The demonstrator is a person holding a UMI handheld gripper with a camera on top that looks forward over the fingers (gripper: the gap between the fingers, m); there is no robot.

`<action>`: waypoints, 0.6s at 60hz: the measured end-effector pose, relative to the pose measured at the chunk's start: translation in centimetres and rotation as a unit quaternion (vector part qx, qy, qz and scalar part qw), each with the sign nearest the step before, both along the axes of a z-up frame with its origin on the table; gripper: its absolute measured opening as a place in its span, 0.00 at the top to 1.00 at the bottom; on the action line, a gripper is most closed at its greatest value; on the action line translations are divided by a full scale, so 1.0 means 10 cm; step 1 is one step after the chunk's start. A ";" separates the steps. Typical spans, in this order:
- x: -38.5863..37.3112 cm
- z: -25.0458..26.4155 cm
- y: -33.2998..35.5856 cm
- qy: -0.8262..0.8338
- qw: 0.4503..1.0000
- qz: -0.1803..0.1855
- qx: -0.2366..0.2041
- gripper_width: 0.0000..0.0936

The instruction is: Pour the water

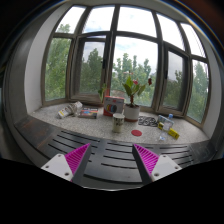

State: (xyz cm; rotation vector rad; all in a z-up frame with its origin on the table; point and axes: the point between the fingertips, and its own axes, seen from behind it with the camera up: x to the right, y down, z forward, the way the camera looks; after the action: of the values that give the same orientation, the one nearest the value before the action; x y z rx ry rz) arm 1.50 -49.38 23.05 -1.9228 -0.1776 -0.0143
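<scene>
Two pink pads are showing my jaws (pixel 111 160) standing apart, gripping nothing. I am facing a far windowsill (pixel 60 121), where a cup (pixel 118 123) is standing near a potted plant (pixel 132 97) and a small bottle (pixel 166 122) to its right.

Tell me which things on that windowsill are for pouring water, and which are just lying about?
For the job: the small cup, the bottle, the open gripper.
Lying about: potted plant, pink box, yellow object, papers.
</scene>
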 end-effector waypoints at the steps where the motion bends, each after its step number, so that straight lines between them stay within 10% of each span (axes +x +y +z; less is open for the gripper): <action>1: 0.03 -0.02 0.00 -0.001 1.000 0.000 -0.001 0.10; 36: 2.80 -1.27 1.19 -0.026 0.992 -0.116 -0.030 0.10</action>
State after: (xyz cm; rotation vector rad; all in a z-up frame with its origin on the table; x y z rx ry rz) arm 29.51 -37.52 10.35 -1.9947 0.0103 -0.2171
